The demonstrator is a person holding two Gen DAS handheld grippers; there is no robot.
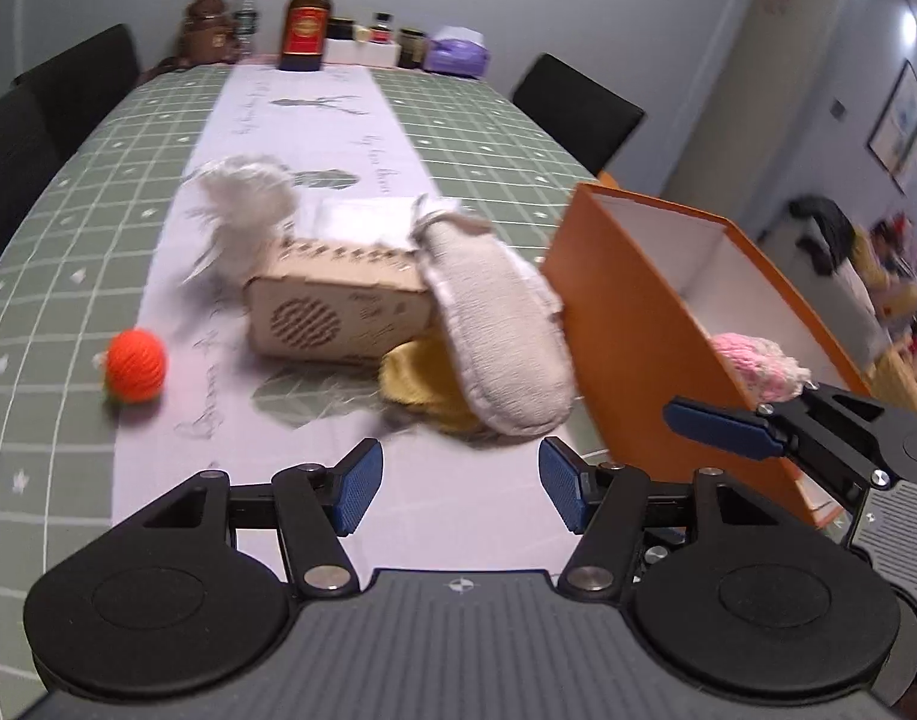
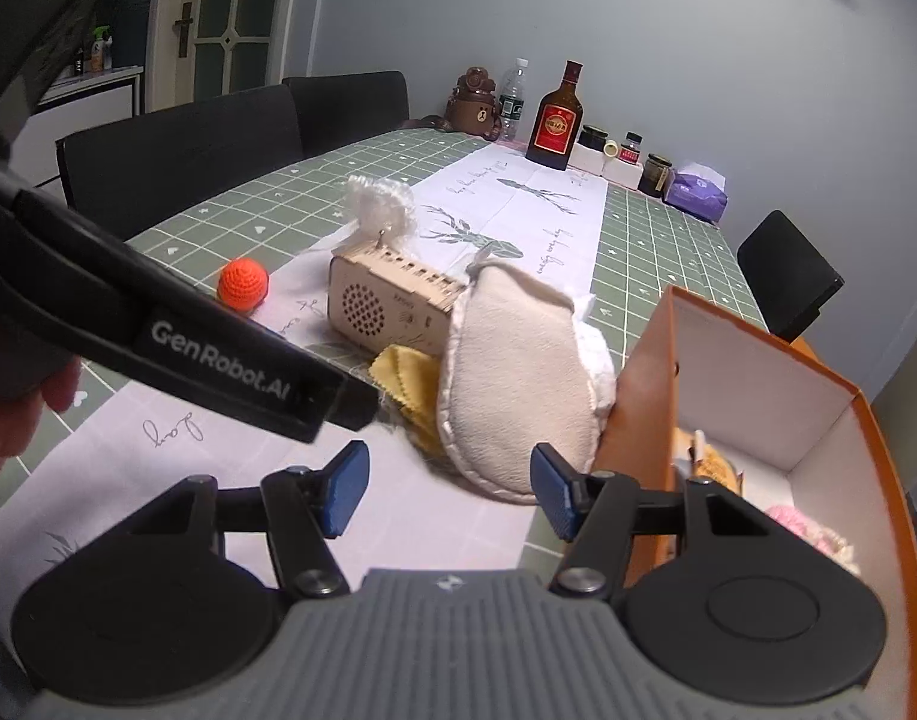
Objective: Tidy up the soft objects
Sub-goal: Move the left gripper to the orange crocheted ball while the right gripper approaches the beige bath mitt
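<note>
A beige plush slipper (image 1: 497, 336) (image 2: 518, 396) leans on a wooden speaker box (image 1: 338, 315) (image 2: 392, 300), over a yellow cloth (image 1: 422, 387) (image 2: 407, 375). A white fluffy item (image 1: 248, 195) (image 2: 383, 204) lies behind the box. An orange yarn ball (image 1: 136, 365) (image 2: 243, 279) sits to the left. The orange box (image 1: 632, 324) (image 2: 776, 384) at the right holds a pink-white knitted item (image 1: 758, 363) (image 2: 815, 531). My left gripper (image 1: 461, 483) is open and empty, just short of the slipper. My right gripper (image 2: 449, 489) is open and empty, near the slipper's toe; it shows in the left wrist view (image 1: 752, 420).
The green checked table (image 1: 68, 228) carries a white runner (image 1: 314, 120). At its far end stand a brown bottle (image 1: 305, 18) (image 2: 555, 120), jars, a water bottle, a bear figure (image 1: 206, 24) and a purple tissue pack (image 1: 458, 51). Black chairs (image 2: 176, 150) line both sides.
</note>
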